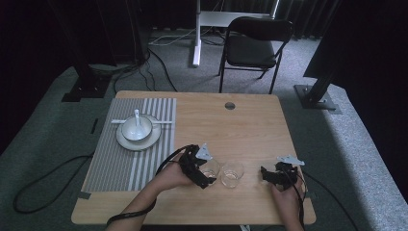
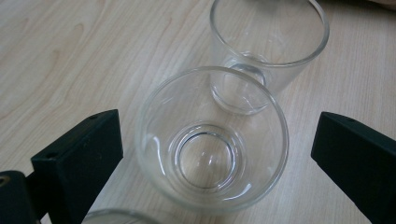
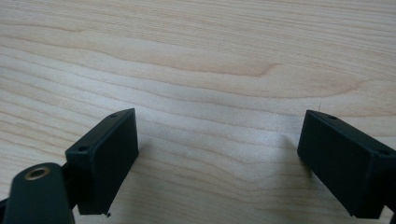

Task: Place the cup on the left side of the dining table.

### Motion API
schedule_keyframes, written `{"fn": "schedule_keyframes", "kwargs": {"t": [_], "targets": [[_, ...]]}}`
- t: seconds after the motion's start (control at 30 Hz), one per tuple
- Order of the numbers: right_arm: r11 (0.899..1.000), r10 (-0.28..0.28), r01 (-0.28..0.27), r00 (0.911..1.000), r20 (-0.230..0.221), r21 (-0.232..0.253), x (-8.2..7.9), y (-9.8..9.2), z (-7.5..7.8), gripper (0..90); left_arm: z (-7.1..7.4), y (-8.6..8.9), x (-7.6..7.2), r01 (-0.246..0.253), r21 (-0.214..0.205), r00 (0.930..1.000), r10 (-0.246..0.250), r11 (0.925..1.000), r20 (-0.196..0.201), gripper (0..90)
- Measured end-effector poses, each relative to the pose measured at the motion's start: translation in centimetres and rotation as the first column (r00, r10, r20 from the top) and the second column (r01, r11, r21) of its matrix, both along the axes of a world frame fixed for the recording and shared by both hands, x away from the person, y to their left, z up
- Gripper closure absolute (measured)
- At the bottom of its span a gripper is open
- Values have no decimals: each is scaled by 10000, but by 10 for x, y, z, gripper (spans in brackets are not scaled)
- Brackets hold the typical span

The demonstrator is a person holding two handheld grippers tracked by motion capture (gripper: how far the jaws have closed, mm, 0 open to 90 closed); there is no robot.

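Observation:
Two clear drinking glasses stand upright side by side on the wooden table [image 1: 240, 125], near its front middle. The nearer glass [image 2: 212, 144] [image 1: 211, 166] stands between the jaws of my left gripper [image 2: 217, 140] [image 1: 206, 173]. The jaws are wide apart, with a gap on each side of the glass, so the gripper is open around it. The second glass [image 2: 268, 42] [image 1: 232, 174] stands just behind it and to the right. My right gripper [image 3: 219, 135] [image 1: 272, 175] rests open over bare wood at the front right, with nothing between its jaws.
A grey striped placemat [image 1: 115, 163] covers the table's left part, with a plate [image 1: 126, 143], a white bowl [image 1: 136, 129] and a spoon on it. A cable hole [image 1: 230, 105] is near the far edge. A black folding chair [image 1: 255, 45] stands beyond the table.

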State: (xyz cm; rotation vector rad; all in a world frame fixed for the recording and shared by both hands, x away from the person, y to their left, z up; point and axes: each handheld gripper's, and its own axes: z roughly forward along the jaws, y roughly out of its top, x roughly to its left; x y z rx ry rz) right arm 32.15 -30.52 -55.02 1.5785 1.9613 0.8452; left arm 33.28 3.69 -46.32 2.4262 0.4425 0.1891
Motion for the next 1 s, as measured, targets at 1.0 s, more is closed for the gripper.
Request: {"fn": "schedule_keyframes", "kwargs": {"t": [1.0], "targets": [[10000,1,-1,10000,2,0,0,0,0,118,-10,-16,4,-565,1448,9981,595,9879,-167,186]]}}
